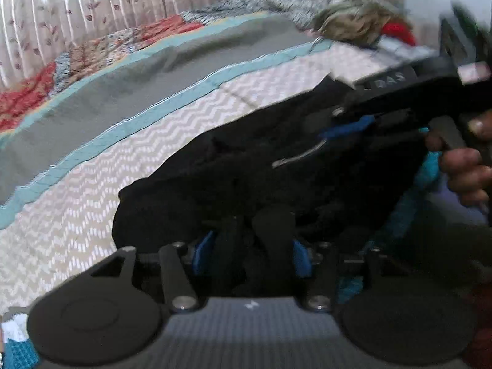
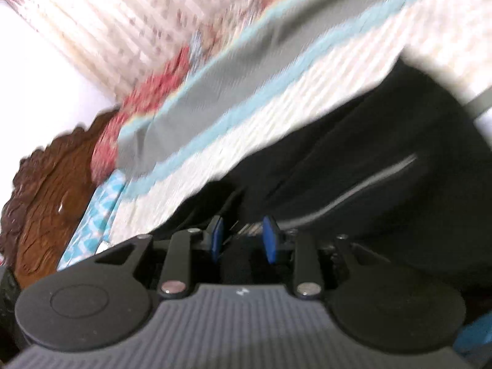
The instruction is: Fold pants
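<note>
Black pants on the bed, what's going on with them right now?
A person is working the black pants with two handheld grippers on a bed covered by a zigzag bedspread. The left gripper has dark fabric bunched between its fingers. The right gripper is at the pants too, near the zipper pocket, but blur hides whether it is clamped. No neat fold shows yet; the pants look rumpled.

Black pants point(image 1: 246, 166): soft matt cloth, with a dull grey zip point(image 2: 369, 184). The bedspread point(image 1: 92, 215) is woven zigzag cotton with a smoother grey band. Left gripper point(image 1: 252, 246): matt black plastic, blue pads, shiny metal pins. Glossy carved wooden headboard point(image 2: 46, 190).
</note>
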Demonstrator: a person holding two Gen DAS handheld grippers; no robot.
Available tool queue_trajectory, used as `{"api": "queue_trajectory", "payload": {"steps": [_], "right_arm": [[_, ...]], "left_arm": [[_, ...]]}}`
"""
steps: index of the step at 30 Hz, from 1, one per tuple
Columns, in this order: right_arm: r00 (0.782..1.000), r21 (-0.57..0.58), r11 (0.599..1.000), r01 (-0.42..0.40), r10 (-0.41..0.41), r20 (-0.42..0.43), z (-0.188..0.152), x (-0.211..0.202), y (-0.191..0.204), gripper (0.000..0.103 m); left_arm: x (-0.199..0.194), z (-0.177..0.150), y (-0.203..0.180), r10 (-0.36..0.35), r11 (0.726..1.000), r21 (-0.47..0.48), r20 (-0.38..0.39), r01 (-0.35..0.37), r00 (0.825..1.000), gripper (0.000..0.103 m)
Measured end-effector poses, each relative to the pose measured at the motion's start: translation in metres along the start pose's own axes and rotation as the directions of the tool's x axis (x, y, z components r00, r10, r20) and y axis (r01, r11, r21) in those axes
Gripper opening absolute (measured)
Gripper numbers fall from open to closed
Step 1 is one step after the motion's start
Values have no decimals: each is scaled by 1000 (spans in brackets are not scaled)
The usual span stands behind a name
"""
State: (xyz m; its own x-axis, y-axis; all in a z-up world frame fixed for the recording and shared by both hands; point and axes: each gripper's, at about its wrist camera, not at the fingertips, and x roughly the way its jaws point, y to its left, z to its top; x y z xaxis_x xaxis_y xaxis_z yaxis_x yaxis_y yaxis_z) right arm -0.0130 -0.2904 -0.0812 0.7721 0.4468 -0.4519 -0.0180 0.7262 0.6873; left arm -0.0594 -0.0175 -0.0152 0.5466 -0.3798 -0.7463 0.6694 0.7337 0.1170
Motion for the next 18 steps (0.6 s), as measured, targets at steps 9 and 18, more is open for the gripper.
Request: {"api": "queue_trajectory", "payload": {"steps": [9, 18], "right_arm": [[940, 88, 973, 214, -230, 253, 10, -75, -62, 50], [944, 119, 960, 255, -274, 186, -3, -61, -88, 63]], "left_arm": [[-15, 31, 90, -96, 868, -461, 211, 185, 973, 63], [97, 29, 45, -92, 911, -404, -7, 81, 996, 33]]}}
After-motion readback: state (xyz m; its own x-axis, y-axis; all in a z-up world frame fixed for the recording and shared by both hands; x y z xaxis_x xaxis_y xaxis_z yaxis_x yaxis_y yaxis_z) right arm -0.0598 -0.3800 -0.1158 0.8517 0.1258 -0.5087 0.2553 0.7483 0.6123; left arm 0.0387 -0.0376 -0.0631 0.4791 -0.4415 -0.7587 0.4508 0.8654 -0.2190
